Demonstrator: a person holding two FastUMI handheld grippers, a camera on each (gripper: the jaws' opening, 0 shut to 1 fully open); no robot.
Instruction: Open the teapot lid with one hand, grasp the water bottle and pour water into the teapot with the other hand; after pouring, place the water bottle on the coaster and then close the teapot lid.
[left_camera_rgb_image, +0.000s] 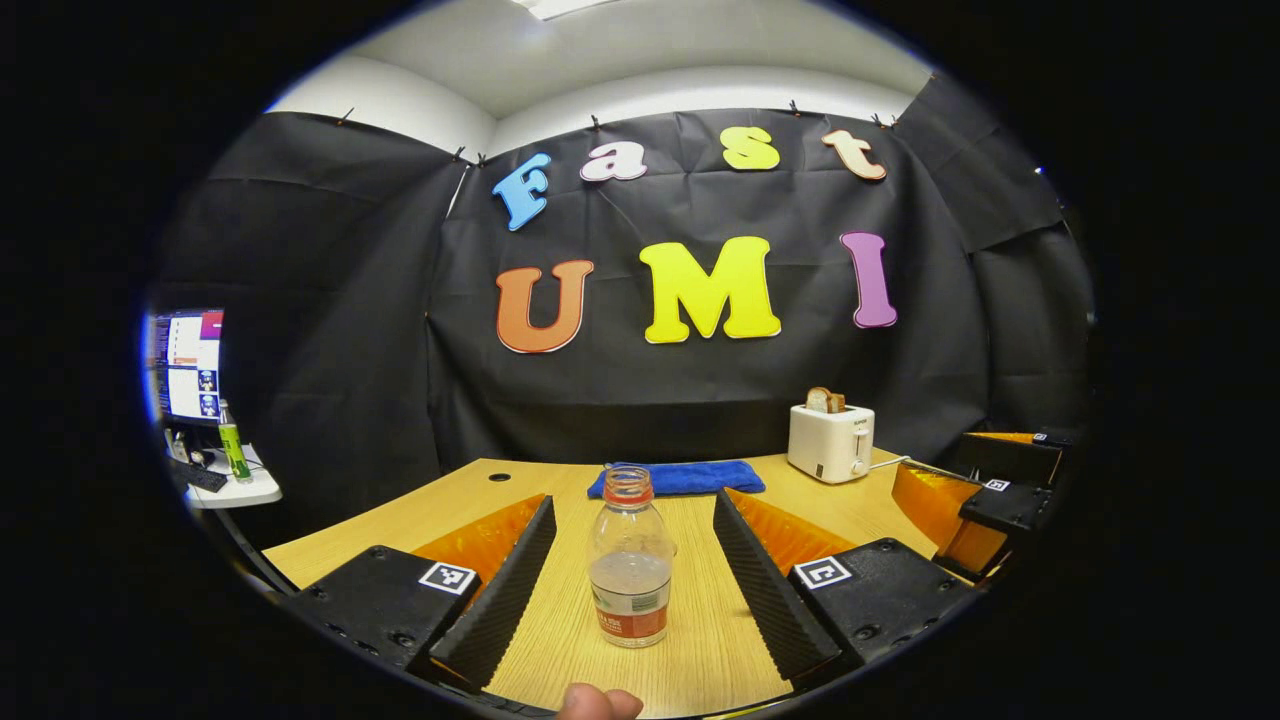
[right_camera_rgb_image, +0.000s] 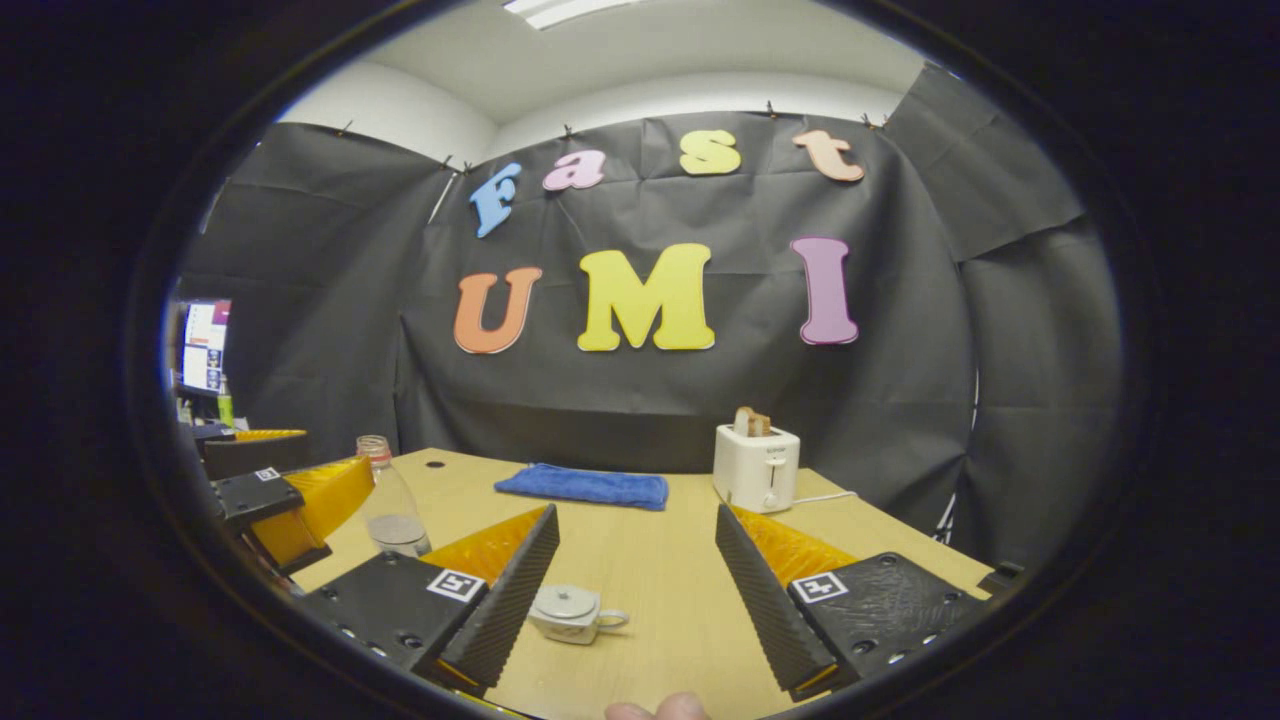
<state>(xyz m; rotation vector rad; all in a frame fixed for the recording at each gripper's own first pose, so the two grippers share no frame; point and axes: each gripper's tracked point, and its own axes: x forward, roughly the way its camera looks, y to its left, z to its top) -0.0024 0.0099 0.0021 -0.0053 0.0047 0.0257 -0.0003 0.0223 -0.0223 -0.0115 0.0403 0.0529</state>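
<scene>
Wooden table (left_camera_rgb_image: 700, 640) is lying mostly bare. Left gripper (left_camera_rgb_image: 632, 575) is gaping wide, the uncapped bottle (left_camera_rgb_image: 630, 570) standing upright between its fingers, touching neither. Right gripper (right_camera_rgb_image: 635, 590) is likewise released, with the lidded teapot (right_camera_rgb_image: 570, 612) sitting just beside its left finger. Towel (right_camera_rgb_image: 585, 487) and toaster (right_camera_rgb_image: 756, 465) are sitting near the far edge.

Both the left gripper (left_camera_rgb_image: 632, 590) and right gripper (right_camera_rgb_image: 635, 590) carry ribbed wedge fingers, translucent orange panels, screwed black blocks and square markers.
</scene>
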